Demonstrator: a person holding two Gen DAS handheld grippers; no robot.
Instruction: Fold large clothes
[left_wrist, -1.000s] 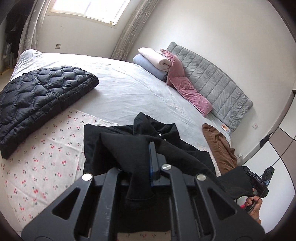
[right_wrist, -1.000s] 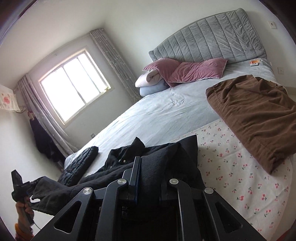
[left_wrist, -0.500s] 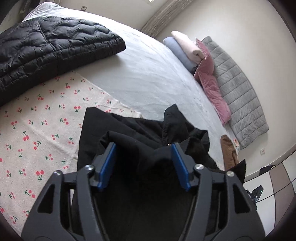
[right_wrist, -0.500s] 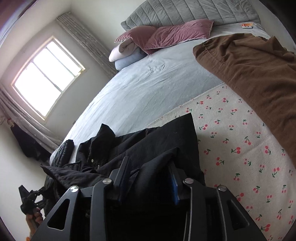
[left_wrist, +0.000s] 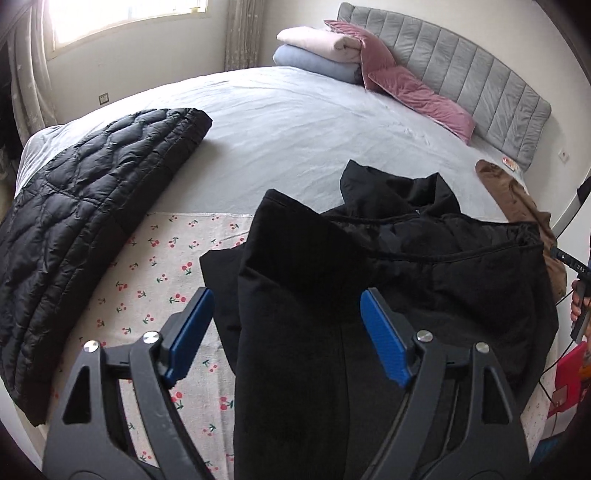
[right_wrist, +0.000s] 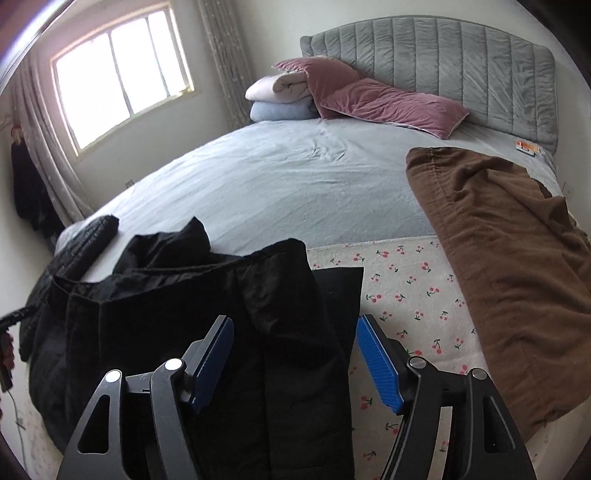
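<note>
progress: the black coat (left_wrist: 424, 280) lies folded over on itself, its near flaps laid across the body; the collar at the far end is bunched, so, as I judge it, a further fold and smoothing remain
coat's look: black, thick, matte; a lining seam runs across the top layer; edges uneven
coat's place: near end of the bed (left_wrist: 295, 129), partly on the cherry-print sheet (left_wrist: 147, 258)
left claw (left_wrist: 286, 334): jaws have just been opening, apart now; coat cloth between the blue pads, not pinched
right claw (right_wrist: 295, 356): likewise just opening; coat edge between, loose
neighbours: quilted black jacket (left_wrist: 85, 229) at left; brown garment (right_wrist: 509, 258) at right
</note>
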